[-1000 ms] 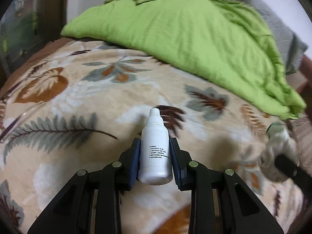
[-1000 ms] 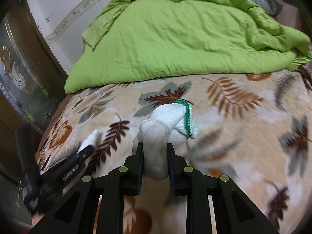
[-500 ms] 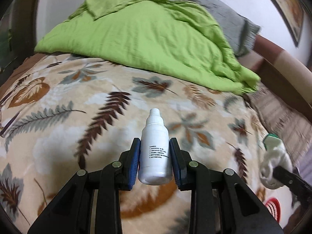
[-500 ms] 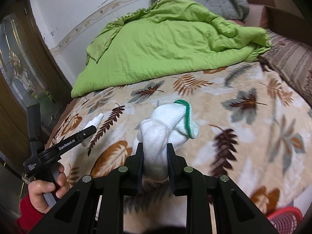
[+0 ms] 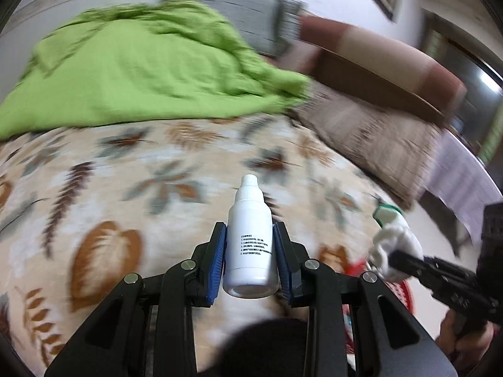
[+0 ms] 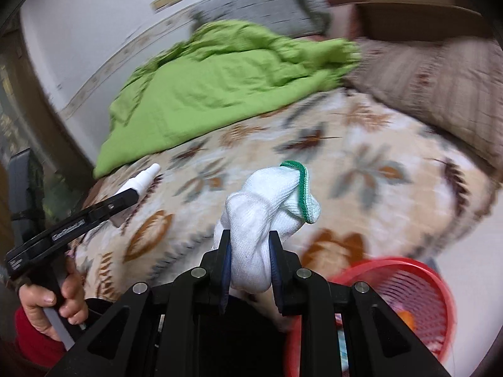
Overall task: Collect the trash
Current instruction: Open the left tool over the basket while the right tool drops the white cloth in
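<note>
- White plastic bottle [image 5: 250, 242]: clamped upright between the blue-padded jaws of the left gripper [image 5: 250, 253], cap pointing away from the camera, printed label facing it; it is held above the leaf-patterned blanket [image 5: 110, 188] and touches nothing else.
- Green quilt [image 5: 132, 72]: bunched at the far end of the bed, lying on the blanket; a grey pillow [image 5: 251, 19] lies behind it.
- Brown striped cushion [image 6: 440, 75]: beside the quilt, at the bed's right edge.
- White sock with a green cuff [image 6: 267, 216]: pinched at its lower part by the narrow-set jaws of the right gripper [image 6: 250, 257], the cuff end bulging up and to the right, above the blanket's near edge.
- Red mesh basket [image 6: 418, 279]: on the floor at lower right, just beside the bed, below and to the right of the sock; something orange lies inside.
- A hand [image 6: 53, 298] with a red sleeve grips the left gripper's handle.
</note>
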Available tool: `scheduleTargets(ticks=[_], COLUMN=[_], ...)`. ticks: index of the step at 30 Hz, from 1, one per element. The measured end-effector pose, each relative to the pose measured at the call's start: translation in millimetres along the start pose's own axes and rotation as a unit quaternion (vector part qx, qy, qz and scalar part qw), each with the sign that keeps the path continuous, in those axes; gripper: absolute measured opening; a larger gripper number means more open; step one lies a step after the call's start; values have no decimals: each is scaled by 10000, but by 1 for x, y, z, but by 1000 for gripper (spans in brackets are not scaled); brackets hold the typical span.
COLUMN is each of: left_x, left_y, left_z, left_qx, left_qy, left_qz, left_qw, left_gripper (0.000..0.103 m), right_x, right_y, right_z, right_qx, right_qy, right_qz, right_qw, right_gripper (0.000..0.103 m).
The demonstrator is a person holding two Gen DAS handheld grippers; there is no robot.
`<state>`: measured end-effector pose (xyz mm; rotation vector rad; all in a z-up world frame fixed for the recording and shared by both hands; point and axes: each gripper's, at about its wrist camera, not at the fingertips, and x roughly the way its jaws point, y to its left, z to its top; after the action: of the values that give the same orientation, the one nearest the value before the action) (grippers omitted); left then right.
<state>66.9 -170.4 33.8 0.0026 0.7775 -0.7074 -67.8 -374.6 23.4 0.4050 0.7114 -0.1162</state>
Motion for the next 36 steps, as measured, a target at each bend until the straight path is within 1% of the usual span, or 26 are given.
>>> scheduleTargets(ticks=[1,3,6,9,10,12,13,16,22,24,25,26,27,30,31,32,33,34,35,36], left_x=[5,12,28,39,42,46,50,58,70,77,80,82,82,78,74,72,66,61,57,52], left_y=[-17,-41,-84,-112,-123,-137,-144,-155,-163,-166,-166,-165,-165,-160,-157,-155,-151,-147,-144,-139], left_z=[-2,-5,-12,-19,-25,-32,-37,-45,-54,-57,-59,-60,-61,-59,-56,-54,-51,-49,-47,-45], left_qx=[132,322,623,856,974,1135,1213,1320,1454,1481,1481,1466,1452,1457,1456,1454,1464,1487,1508,1520], left_qy=[102,266,633,949,1064,1162,1258,1459,1630,1645,1680,1699,1689,1589,1491,1409,1270,1148,1038,940], left_qz=[-215,-511,-1072,-1475,-1575,-1626,-1685,-1797,-1862,-1853,-1805,-1772,-1748,-1651,-1583,-1518,-1402,-1286,-1175,-1072], left_qw=[9996,9978,9903,9808,9769,9732,9701,9638,9579,9574,9577,9583,9591,9624,9651,9674,9710,9737,9760,9780], left_gripper=[29,29,29,29,29,29,29,29,29,30,38,44,50,52,54,59,61,64,64,66], right_x=[-11,-26,-45,-57,-60,-60,-59,-54,-46,-41,-39,-39,-40,-44,-46,-48,-50,-51,-52,-53], right_y=[-13,-32,-57,-74,-79,-85,-88,-96,-103,-107,-109,-110,-111,-111,-110,-107,-104,-97,-93,-86], right_z=[-5,-12,-23,-34,-38,-42,-44,-48,-57,-60,-62,-64,-66,-66,-64,-61,-59,-53,-50,-45], right_qx=[88,216,397,540,587,645,673,810,813,808,834,864,886,902,906,902,888,836,791,732], right_qy=[4,-25,5,45,57,80,102,162,320,441,507,532,535,499,446,378,332,252,195,119], right_qz=[-125,-335,-590,-738,-772,-809,-834,-834,-888,-951,-953,-971,-1022,-1162,-1256,-1440,-1571,-1830,-2003,-2216], right_qw=[9999,9992,9975,9958,9953,9946,9942,9931,9922,9912,9907,9901,9894,9879,9869,9847,9830,9792,9763,9723], right_gripper=[23,23,23,23,23,23,23,23,26,38,48,53,54,55,59,65,67,72,78,81])
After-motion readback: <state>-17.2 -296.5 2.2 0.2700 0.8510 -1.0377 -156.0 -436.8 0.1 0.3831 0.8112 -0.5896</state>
